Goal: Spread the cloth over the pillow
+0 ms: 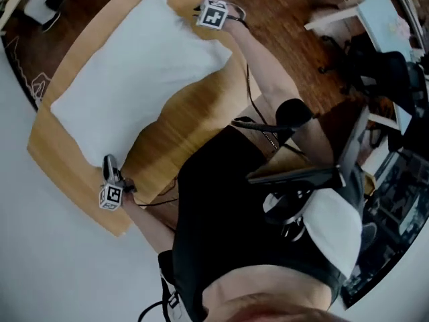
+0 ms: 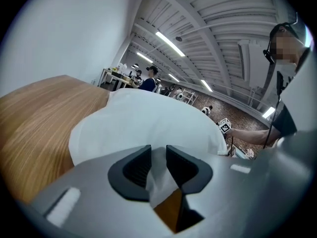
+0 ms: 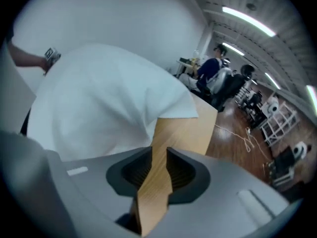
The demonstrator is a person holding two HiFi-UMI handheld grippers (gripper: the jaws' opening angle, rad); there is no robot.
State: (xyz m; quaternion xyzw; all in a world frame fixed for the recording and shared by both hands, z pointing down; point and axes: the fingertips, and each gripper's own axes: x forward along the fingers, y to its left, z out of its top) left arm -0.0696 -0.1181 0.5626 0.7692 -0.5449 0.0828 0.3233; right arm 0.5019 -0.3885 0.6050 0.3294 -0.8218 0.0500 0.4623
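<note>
A white cloth (image 1: 134,72) lies over a pillow on the wooden table (image 1: 181,113); I cannot tell cloth from pillow under it. At the pillow's near left corner my left gripper (image 1: 108,161) is shut on a fold of the cloth (image 2: 148,123), which runs down between its jaws (image 2: 158,170). My right gripper (image 1: 198,10) is at the far right corner. In the right gripper view its jaws (image 3: 158,170) stand narrowly apart with only bare table (image 3: 188,133) showing between them; the cloth's corner (image 3: 99,98) lies just ahead, untouched.
The table's edges run close around the pillow. A wood floor (image 1: 288,25) with desks, chairs and cables lies to the right. A pale wall (image 2: 59,29) is at the left. Several people sit at benches in the background (image 3: 210,73).
</note>
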